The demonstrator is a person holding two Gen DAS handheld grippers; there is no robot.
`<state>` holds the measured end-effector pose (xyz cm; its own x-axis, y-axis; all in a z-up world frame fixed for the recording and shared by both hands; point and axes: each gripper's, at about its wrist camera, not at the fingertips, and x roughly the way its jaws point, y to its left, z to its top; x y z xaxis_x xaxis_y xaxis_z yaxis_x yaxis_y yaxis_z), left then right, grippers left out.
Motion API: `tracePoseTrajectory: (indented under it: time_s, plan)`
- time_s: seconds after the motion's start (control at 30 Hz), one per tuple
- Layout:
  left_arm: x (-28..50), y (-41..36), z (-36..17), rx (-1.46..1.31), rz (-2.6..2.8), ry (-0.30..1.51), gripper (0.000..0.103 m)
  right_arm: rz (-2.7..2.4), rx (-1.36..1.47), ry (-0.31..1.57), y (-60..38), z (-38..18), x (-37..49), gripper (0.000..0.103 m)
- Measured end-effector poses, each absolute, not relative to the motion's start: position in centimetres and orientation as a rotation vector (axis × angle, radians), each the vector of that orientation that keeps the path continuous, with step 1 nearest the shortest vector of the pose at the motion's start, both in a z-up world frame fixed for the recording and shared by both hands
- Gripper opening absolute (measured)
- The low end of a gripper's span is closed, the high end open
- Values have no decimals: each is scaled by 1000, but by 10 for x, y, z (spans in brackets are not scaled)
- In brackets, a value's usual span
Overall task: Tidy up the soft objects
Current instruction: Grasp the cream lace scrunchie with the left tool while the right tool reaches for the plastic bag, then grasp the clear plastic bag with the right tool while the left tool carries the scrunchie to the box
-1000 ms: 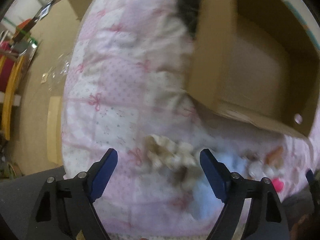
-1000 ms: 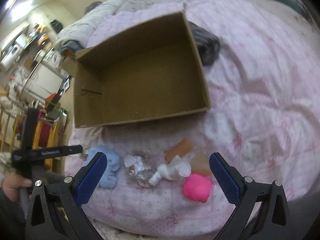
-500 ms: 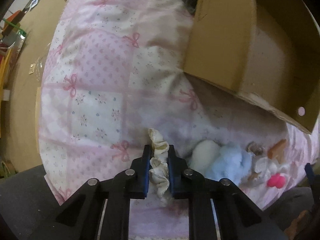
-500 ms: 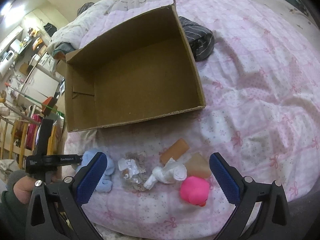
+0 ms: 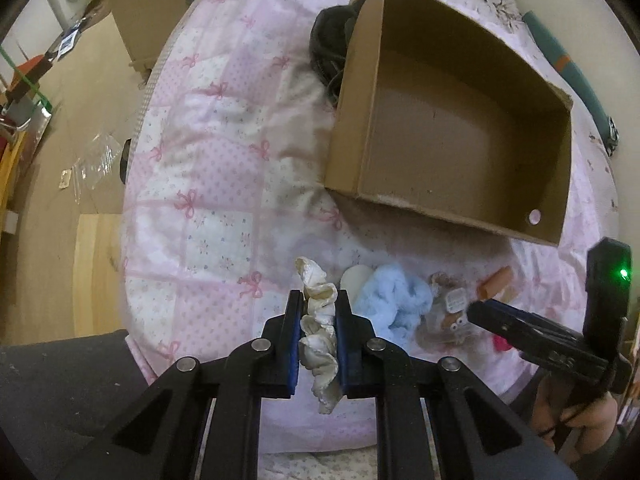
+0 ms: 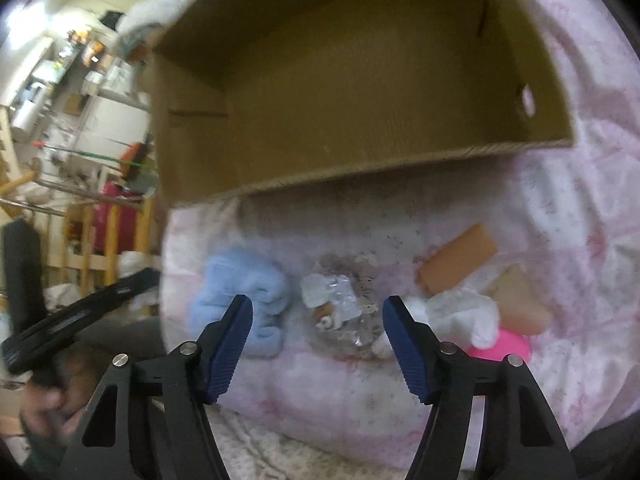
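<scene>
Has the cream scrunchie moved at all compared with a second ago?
Yes. The cream scrunchie lay loose on the pink quilt below the cardboard box; now the left gripper pinches it between its fingers, with its lower end hanging clear of the quilt.

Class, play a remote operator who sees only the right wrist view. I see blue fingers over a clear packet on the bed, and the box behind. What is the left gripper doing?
Observer: The left gripper is shut on a cream scrunchie.
Operator: Is the scrunchie hanging free or lying on the quilt?
Observer: Its lower end dangles below the fingers; whether the top touches the quilt I cannot tell.
Operator: Anything beside the blue plush that I miss?
Observer: Yes, a pale round thing sits at the blue plush's left edge in the left wrist view.
Operator: And behind the box?
Observer: A dark bundle lies against the box's far left corner.
</scene>
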<state>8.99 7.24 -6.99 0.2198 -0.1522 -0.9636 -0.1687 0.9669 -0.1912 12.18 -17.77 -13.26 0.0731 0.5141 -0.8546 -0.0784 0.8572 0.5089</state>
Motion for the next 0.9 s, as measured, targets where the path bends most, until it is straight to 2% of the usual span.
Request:
tracePoseTrajectory:
  time_s: [0.07, 0.13, 0.4, 0.53, 0.57, 0.63, 0.7, 0.9]
  plan:
    - [96, 75, -74, -315, 11, 1379, 14, 440, 345, 1473, -169, -146, 126, 68]
    - [100, 74, -81, -325, 26, 1397, 13, 444, 356, 1509, -164, -156, 127, 54]
    - [100, 69, -85, -319, 11, 1397, 14, 557, 481, 1447, -158, -141, 125, 53]
    - [101, 68, -87, -301, 22, 1397, 14, 527, 446, 1496, -148, -157, 128, 52]
    - [101, 68, -87, -295, 25, 1397, 14, 523, 429, 1510, -144, -162, 128, 36]
    - [100, 68, -88, -288, 33, 1395, 14, 502, 388, 1511, -139, -166, 127, 17]
    - [100, 70, -87, -288, 39, 1391, 14, 501, 406, 1490, -143, -164, 124, 12]
    - [100, 72, -84, -276, 62, 1361, 13, 579, 429, 1392, -156, -125, 116, 10]
